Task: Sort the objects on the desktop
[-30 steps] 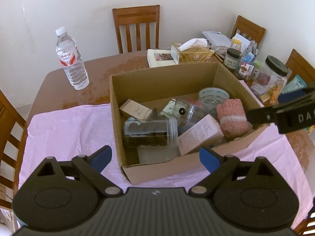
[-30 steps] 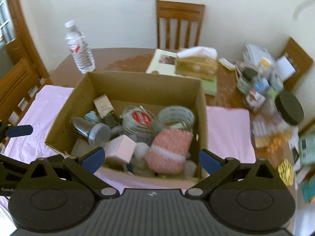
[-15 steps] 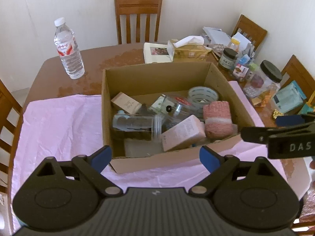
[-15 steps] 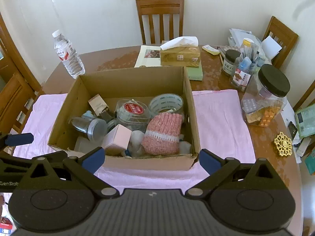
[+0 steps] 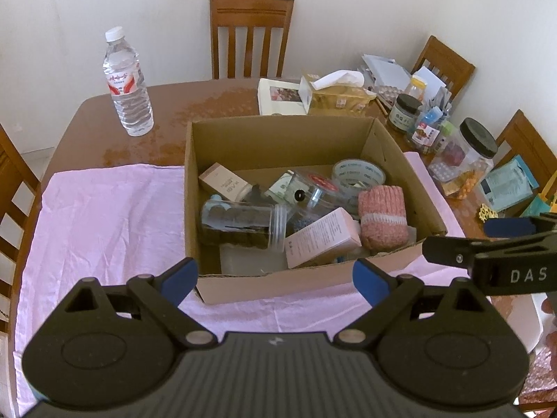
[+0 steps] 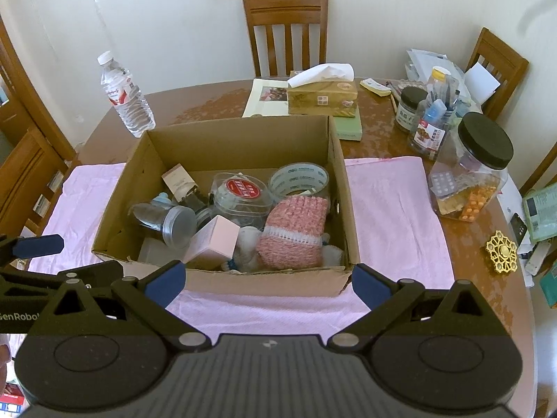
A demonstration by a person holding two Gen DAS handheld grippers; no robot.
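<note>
Both grippers drawn back from the box, claws apart and empty.

Over the last second both views have widened: the left gripper (image 5: 275,278) and right gripper (image 6: 268,280) have pulled back from above the box (image 5: 386,146) to its near side, jaws spread wide, nothing between them. The box stands on the pink cloth (image 5: 104,216) at mid-table, well clear of the table's far edge. It holds a tape roll (image 6: 299,179), a pink knit (image 6: 296,237), a pink carton (image 6: 216,238), a clear jar (image 6: 163,221) lying on its side and a red-lidded tub (image 6: 242,191); none has shifted. The bottle (image 6: 127,99) stands near the far left corner. The scene fits either sorting finished into the box, or a pause before unpacking it.
</note>
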